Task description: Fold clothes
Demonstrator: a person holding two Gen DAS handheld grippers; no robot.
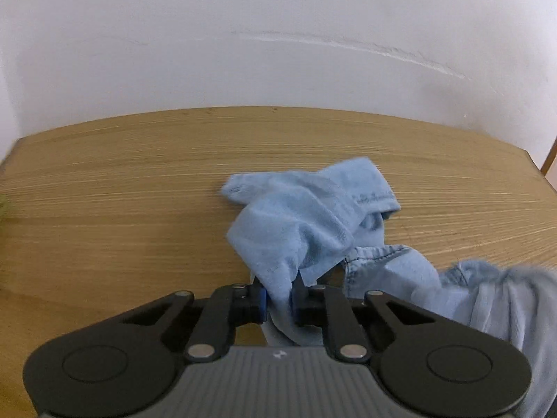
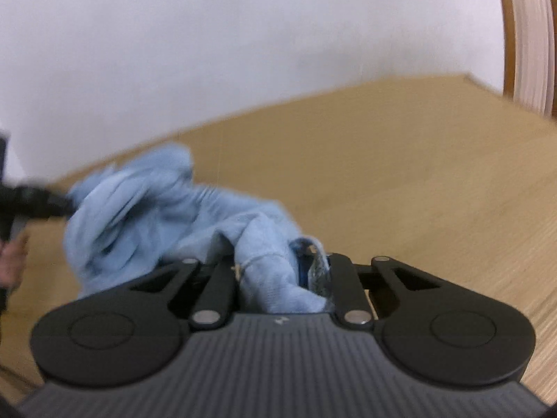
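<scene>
1. left wrist view: left gripper (image 1: 280, 301) clenched on a pinch of the garment (image 1: 313, 216), a light blue crumpled heap on the table (image 1: 122, 191), right of centre. hem seam visible just right of the pinch.
2. risk here: grip is on a thin bunched fold, prob not a true corner. if lifted, cloth could slide out or come up twisted, so the fold goes crooked.
3. around: white wall (image 1: 278, 35) behind the table; a greenish bit at the table's left edge, too small to tell. nothing blocks the garment.
4. right wrist view (blurred): right gripper (image 2: 278, 275) clenched on another bunch of the garment (image 2: 156, 209); rest of the heap lies left of it.
5. risk: both grips sit close in the same heap, so pulling apart may tangle layers rather than spread them.
6. around: left gripper (image 2: 34, 202) touches the garment's left side, a hand (image 2: 12, 261) below it; wooden frame (image 2: 525, 35) beyond the table's far right corner, well apart.
</scene>
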